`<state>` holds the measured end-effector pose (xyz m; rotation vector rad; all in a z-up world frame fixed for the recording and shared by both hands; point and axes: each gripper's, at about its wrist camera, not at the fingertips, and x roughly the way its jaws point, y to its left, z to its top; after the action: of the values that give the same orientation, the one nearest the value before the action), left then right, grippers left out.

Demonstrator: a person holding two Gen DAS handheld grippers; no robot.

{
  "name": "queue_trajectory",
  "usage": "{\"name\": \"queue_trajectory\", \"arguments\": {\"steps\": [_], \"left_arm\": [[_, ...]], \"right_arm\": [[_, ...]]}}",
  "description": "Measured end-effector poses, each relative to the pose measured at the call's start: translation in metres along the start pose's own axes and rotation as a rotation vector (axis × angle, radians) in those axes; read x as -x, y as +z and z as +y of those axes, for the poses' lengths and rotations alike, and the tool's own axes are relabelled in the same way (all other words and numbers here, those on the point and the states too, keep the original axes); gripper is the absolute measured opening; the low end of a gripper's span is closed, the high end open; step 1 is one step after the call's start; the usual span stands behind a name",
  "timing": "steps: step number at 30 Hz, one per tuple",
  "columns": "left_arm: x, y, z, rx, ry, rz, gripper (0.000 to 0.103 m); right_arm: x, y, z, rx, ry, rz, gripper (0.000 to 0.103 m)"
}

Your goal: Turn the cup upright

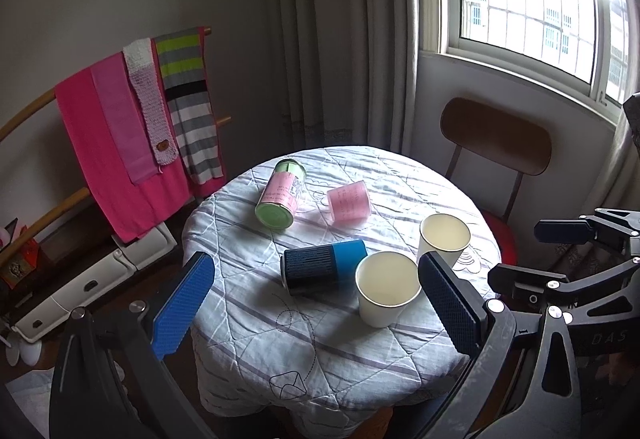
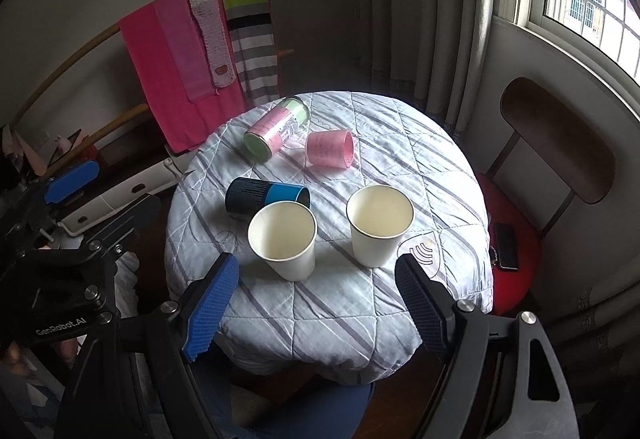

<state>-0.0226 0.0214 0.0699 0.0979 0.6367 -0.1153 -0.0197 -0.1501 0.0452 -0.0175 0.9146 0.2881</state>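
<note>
Two cream paper cups stand upright on the round table: one near the front [image 1: 386, 287] [image 2: 282, 239], one to its right [image 1: 444, 239] [image 2: 378, 225]. A blue and black cup [image 1: 322, 265] [image 2: 264, 197] lies on its side behind the front cup. A pink cup [image 1: 348, 201] [image 2: 330, 148] lies on its side farther back. My left gripper [image 1: 316, 309] is open and empty above the table's near left edge. My right gripper [image 2: 316, 313] is open and empty above the near edge, in front of the paper cups.
A pink and green canister [image 1: 282, 193] [image 2: 276, 133] lies on its side at the back left. A quilted striped cloth [image 1: 320, 351] [image 2: 340, 303] covers the table. A wooden chair [image 1: 496, 137] [image 2: 556, 139] with a phone [image 2: 506, 245] stands right. A towel rack [image 1: 132, 127] stands left.
</note>
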Motion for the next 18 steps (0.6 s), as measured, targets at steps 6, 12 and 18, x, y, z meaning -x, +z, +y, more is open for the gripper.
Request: {"name": "queue_trajectory", "arguments": {"steps": [6, 12, 18], "left_arm": [[-0.005, 0.001, 0.010, 0.014, -0.014, 0.001, 0.103], [-0.011, 0.000, 0.027, 0.035, -0.003, 0.006, 0.103], [-0.023, 0.002, 0.040, 0.049, -0.012, 0.020, 0.103]], "right_arm": [[-0.003, 0.005, 0.010, 0.009, -0.011, 0.009, 0.082], [-0.005, 0.009, 0.017, 0.013, -0.022, 0.019, 0.082], [-0.009, 0.015, 0.026, 0.023, -0.034, 0.024, 0.082]]}}
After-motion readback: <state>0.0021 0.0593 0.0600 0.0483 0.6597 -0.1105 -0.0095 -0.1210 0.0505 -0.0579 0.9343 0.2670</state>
